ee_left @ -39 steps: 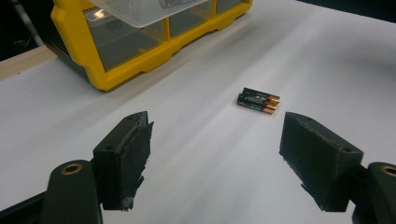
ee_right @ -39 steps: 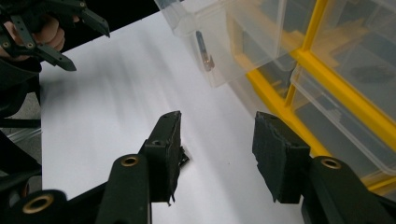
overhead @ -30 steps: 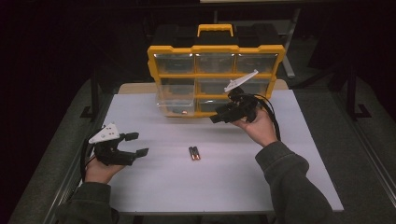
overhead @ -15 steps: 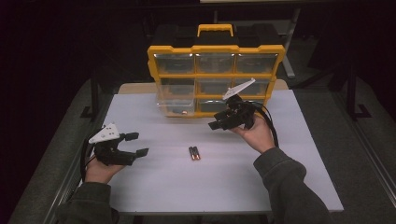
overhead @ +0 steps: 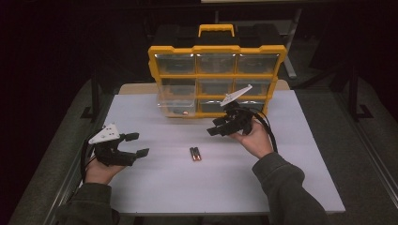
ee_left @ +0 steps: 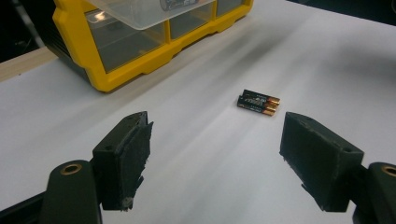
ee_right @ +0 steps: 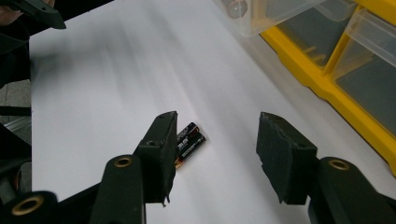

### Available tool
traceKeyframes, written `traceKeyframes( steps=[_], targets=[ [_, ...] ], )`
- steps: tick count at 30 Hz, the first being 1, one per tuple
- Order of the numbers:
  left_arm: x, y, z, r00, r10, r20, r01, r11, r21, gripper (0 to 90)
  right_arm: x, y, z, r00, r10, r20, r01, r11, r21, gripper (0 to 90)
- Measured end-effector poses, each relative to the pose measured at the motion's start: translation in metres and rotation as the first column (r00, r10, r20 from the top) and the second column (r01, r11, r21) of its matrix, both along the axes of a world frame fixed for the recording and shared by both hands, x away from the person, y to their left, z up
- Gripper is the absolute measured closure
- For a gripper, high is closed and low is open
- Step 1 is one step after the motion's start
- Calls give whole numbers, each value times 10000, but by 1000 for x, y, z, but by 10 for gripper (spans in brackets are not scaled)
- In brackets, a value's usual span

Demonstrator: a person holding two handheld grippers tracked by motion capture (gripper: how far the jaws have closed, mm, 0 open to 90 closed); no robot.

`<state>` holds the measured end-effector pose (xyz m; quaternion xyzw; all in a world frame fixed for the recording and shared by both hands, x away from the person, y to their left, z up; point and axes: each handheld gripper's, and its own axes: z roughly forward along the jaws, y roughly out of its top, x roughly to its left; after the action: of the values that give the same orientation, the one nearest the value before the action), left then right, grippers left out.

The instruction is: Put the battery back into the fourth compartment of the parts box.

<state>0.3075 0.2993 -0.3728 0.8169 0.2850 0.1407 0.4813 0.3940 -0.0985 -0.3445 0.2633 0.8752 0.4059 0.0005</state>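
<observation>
— Batteries (overhead: 195, 153): two lie side by side on the table (overhead: 291, 154), ahead of and below the right gripper (overhead: 217, 129), whose jaws are spread and empty.

— And the left gripper (overhead: 137, 144)?

— Spread too, resting well off to the side. The step looks like the approach; next the right gripper should drop, straddle one battery, and close. The pulled-out drawer (overhead: 176, 104) of the organizer (overhead: 216, 49) seems the destination.

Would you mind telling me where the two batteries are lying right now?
In the high view the batteries lie side by side on the white table, in front of the yellow organizer, between the left gripper and the right gripper.
</observation>
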Motion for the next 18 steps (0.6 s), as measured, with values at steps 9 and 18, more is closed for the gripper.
traceKeyframes(
  steps=[9, 18],
  targets=[
    [0, 0, 0, 10000, 3, -18, -3, 10000, -25, 237, -4, 5, -8, 9999, 74, -99, -73, 10000, 32, 465],
    [0, 0, 0, 10000, -7, 7, 7, 10000, -99, 237, -8, 15, -16, 9999, 125, -90, -125, 9999, -72, 465]
  ],
)
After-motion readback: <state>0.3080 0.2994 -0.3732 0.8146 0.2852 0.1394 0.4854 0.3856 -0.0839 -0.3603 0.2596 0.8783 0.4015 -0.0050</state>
